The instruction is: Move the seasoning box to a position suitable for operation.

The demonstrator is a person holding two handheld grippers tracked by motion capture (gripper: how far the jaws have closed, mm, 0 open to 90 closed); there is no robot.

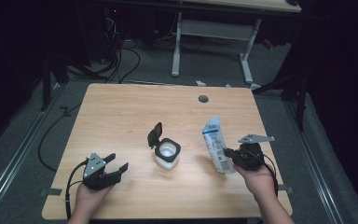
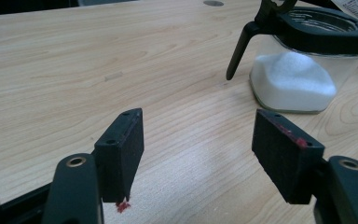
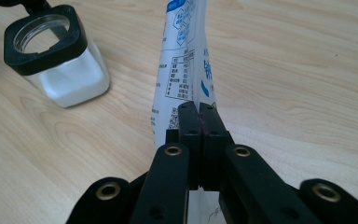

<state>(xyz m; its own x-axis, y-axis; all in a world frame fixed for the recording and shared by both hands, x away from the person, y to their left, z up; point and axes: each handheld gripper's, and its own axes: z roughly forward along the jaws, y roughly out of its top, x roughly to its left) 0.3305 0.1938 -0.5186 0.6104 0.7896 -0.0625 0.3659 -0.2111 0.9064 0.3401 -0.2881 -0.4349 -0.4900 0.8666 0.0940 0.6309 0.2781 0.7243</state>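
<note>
My right gripper (image 3: 199, 116) pinches a crinkled white-and-blue printed pouch (image 3: 186, 60). My left gripper (image 2: 200, 149) gapes wide, empty; ahead-right stands a square glass jar (image 2: 303, 70) of white powder, black hinged lid up.

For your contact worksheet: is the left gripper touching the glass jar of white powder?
Apart. In the left gripper view the left gripper stands open over bare table, with wood visible between it and the jar.

Matte black two-jaw left gripper (image 1: 114, 164) and right gripper (image 1: 227, 152): grey three-cornered top plates, brass-ringed screws, trailing black cables.
</note>
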